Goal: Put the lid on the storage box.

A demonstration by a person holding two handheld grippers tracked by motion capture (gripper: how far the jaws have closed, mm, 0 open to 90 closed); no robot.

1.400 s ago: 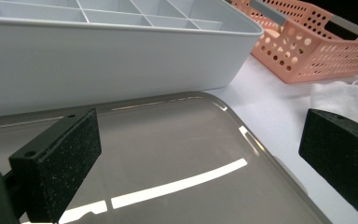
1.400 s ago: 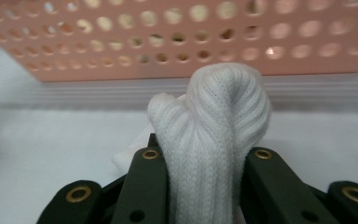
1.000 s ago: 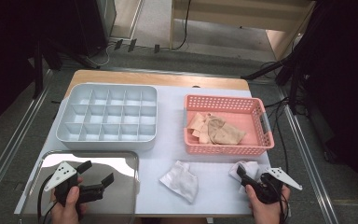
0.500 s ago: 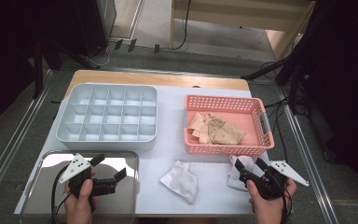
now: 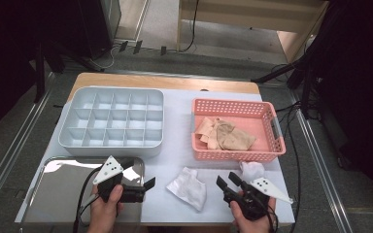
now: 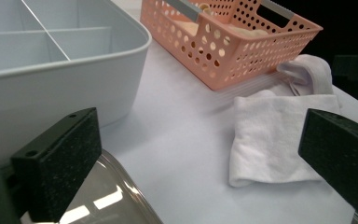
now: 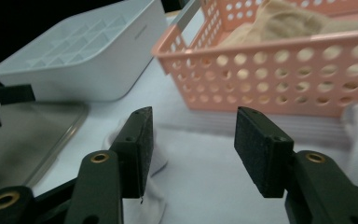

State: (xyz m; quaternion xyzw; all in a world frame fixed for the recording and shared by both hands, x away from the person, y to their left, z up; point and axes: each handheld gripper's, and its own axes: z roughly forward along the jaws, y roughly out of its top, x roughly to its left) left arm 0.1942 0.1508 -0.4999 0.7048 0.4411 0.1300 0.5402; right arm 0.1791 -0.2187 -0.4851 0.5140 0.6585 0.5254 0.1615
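A folded white cloth (image 5: 188,187) lies flat on the white table cover between the two grippers, and it is also in the left gripper view (image 6: 270,135). My left gripper (image 5: 138,174) is over the right edge of the steel tray (image 5: 63,194), pointing right at that cloth. Its jaws stand wide open and empty (image 6: 198,163). My right gripper (image 5: 228,180) is just right of the cloth, pointing up and left. Its jaws have just been closing, stand partly apart, and have nothing between them (image 7: 200,140). A smaller rolled white cloth (image 5: 251,170) lies right of it.
A pink perforated basket (image 5: 272,121) holding beige cloths (image 5: 226,136) stands at the back right. A grey compartment tray (image 5: 111,121) stands at the back left, behind the steel tray. The table's front edge runs just below both hands.
The left gripper has moved right across the steel tray towards the folded cloth. The right gripper has moved left, away from the rolled white cloth, and its jaws now stand narrower.
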